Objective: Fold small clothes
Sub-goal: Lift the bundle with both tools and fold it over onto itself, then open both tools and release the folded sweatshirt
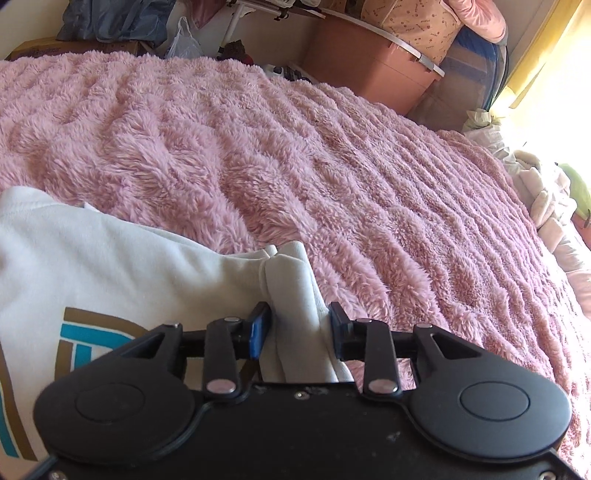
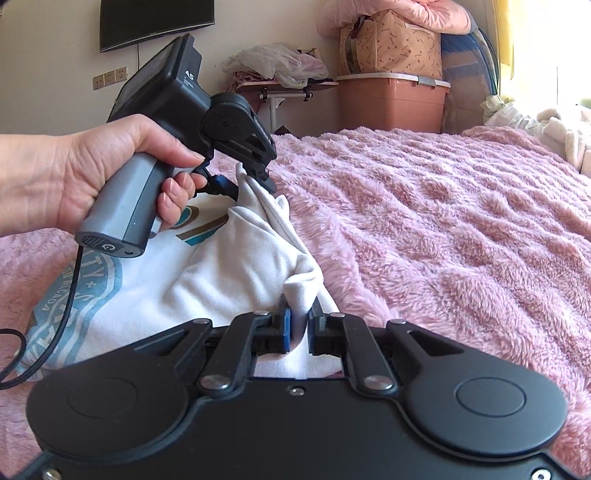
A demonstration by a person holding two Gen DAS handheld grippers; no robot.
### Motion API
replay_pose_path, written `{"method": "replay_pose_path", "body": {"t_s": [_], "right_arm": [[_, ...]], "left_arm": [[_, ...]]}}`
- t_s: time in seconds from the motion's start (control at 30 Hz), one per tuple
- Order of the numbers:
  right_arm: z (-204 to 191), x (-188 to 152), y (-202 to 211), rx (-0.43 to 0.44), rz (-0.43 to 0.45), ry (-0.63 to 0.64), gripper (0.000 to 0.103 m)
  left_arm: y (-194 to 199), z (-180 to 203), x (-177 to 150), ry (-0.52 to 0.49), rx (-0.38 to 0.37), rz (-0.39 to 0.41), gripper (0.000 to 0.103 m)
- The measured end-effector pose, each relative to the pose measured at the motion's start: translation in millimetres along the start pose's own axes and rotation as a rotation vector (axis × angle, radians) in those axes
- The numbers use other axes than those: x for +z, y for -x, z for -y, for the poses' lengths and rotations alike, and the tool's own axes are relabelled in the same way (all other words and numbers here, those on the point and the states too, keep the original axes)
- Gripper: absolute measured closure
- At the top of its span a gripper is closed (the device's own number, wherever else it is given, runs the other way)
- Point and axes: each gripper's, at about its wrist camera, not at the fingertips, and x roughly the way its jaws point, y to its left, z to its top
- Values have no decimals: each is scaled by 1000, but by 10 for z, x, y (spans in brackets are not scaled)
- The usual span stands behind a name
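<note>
Two hand-held grippers (image 1: 300, 328) (image 2: 299, 326), one white garment (image 2: 229, 258)

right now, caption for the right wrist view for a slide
Both grippers, right gripper and left gripper, pinch a white printed garment over a pink blanket.

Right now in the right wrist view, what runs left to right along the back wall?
Wall-mounted screen → small table piled with a sheer cloth and clothes → salmon storage bin topped by a patterned fabric bag → bright window edge.
</note>
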Motion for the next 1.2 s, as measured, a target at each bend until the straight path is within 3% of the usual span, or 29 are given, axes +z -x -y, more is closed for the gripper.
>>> {"method": "replay_pose_path", "body": {"t_s": [0.1, 0.23, 0.5, 0.7, 0.77, 0.87, 1.07, 1.2], "right_arm": [[10, -51, -30, -7, -7, 0, 95], [-4, -85, -41, -26, -11, 3, 94], [42, -96, -48, -54, -31, -13, 90], [29, -79, -12, -100, -62, -9, 90], [-3, -65, 33, -135, -65, 18, 83], [46, -34, 112, -146, -65, 0, 82], [258, 23, 162, -41, -66, -123, 72], [357, -25, 117, -1, -93, -179, 61]], "left_arm": [[8, -15, -9, 6, -7, 13, 71], [221, -98, 12, 40, -87, 72, 71], [797, -68, -41, -107, -77, 94, 68], [1566, -244, -698, -212, -47, 106, 68], [1830, -333, -983, -234, -36, 121, 67], [2187, -433, -1498, -299, 71, 167, 67], [2298, -559, -2159, -336, 171, 149, 65], [2198, -634, -2298, -272, 160, 147, 66]]}}
